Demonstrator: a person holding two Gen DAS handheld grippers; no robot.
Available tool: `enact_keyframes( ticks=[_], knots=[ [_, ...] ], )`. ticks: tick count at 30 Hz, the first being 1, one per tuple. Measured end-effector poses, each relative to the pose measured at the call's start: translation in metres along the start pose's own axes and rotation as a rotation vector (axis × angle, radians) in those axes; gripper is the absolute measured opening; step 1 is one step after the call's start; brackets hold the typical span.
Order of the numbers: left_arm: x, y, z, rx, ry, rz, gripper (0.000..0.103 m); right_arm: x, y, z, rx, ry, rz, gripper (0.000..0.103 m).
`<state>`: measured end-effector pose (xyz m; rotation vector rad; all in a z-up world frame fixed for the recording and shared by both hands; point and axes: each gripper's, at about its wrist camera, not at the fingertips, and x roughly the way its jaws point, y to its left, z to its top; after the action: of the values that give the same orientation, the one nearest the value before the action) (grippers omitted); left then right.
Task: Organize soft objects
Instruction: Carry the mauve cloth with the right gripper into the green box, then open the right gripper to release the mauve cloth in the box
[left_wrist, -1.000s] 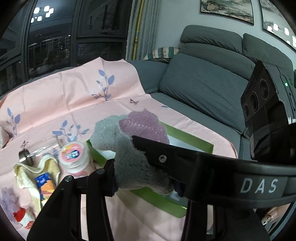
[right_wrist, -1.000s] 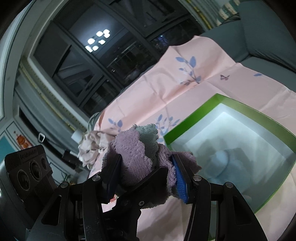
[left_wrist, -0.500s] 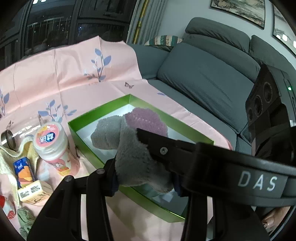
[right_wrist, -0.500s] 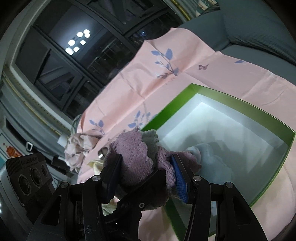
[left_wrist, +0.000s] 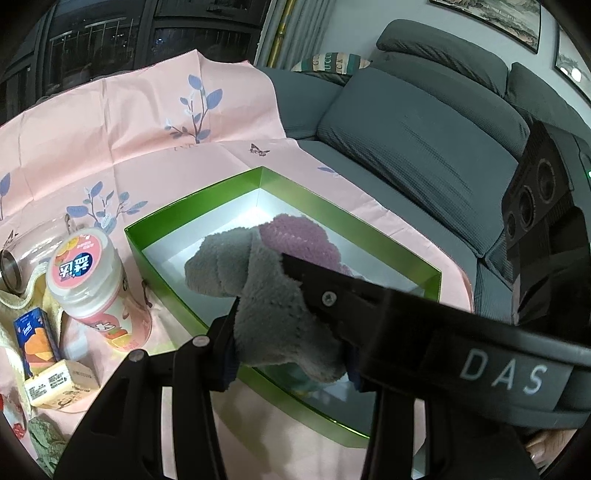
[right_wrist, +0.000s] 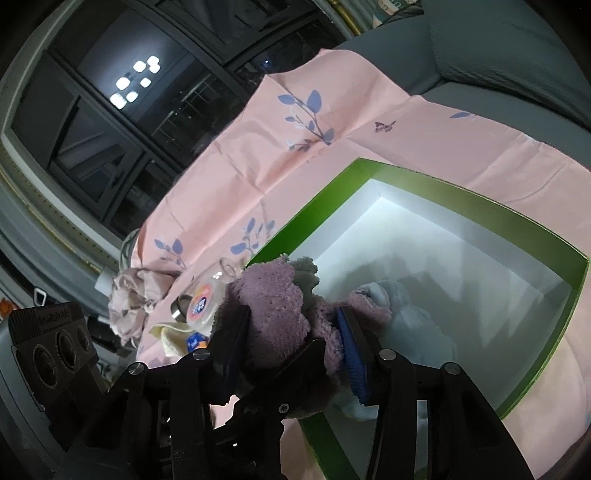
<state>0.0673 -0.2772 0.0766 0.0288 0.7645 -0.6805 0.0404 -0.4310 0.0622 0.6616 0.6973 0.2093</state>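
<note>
Both grippers hold one fluffy towel, grey on one side and mauve on the other, over the near part of an open green box (left_wrist: 354, 229) with a white inside. My left gripper (left_wrist: 288, 317) is shut on the grey end of the towel (left_wrist: 273, 306). My right gripper (right_wrist: 291, 332) is shut on the mauve end of the towel (right_wrist: 277, 314). A pale blue soft cloth (right_wrist: 413, 321) lies inside the green box (right_wrist: 461, 199) under the towel.
The box sits on a pink floral cloth (left_wrist: 110, 140) spread over a grey sofa (left_wrist: 424, 125). Left of the box are a pink-lidded jar (left_wrist: 88, 280), a small juice carton (left_wrist: 37, 336), a glass jar on its side (left_wrist: 22, 254), a yellow cloth (left_wrist: 14, 299) and a green knit item (left_wrist: 44, 439).
Both grippers have carried the towel forward and down. It hung above the near rim of the box a second ago and now hangs low over the box's inside.
</note>
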Motion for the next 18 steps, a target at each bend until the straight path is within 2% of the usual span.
enact_keyframes(
  ticks=[8, 18],
  knots=[
    [0.007, 0.001, 0.003, -0.003, 0.011, 0.0, 0.043, -0.002, -0.006, 0.002, 0.034, -0.019, -0.026, 0.039],
    [0.008, 0.002, 0.003, -0.014, 0.02, 0.001, 0.045, -0.001, -0.014, 0.002, 0.069, -0.014, -0.008, 0.039]
  ],
)
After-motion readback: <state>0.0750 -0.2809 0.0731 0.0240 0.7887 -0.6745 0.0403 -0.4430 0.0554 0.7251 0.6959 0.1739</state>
